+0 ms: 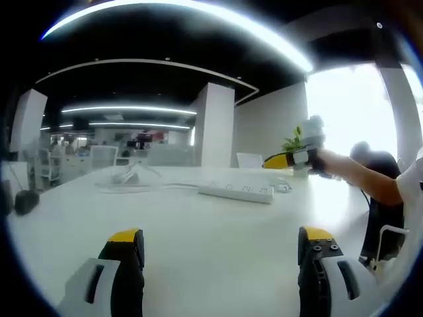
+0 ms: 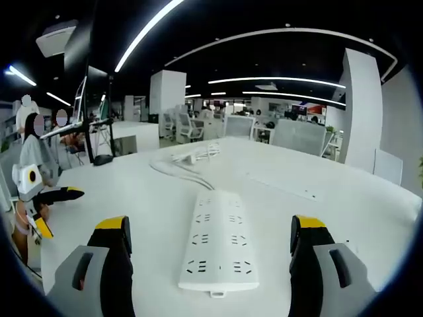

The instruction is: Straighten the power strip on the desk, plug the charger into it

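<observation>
A white power strip [image 2: 218, 244] lies flat on the white desk [image 2: 132, 198], pointing away from me, just ahead of and between the jaws of my right gripper [image 2: 210, 228], which is open and holds nothing. Its white cable [image 2: 182, 170] trails off from its far end. In the left gripper view the same power strip [image 1: 236, 191] lies crosswise at mid-desk, well beyond my left gripper [image 1: 219, 241], which is open and empty. The right gripper [image 1: 291, 158] hovers above the strip's right end, held in a person's hand. The left gripper [image 2: 61, 211] shows at the desk's left edge.
A looped white cable with a pale item [image 1: 125, 177] lies at the desk's far left. A dark round object [image 1: 26, 201] sits near the left edge. A monitor stand [image 2: 102, 158] rises at the far left. Office chairs [image 2: 301, 135] line the far side.
</observation>
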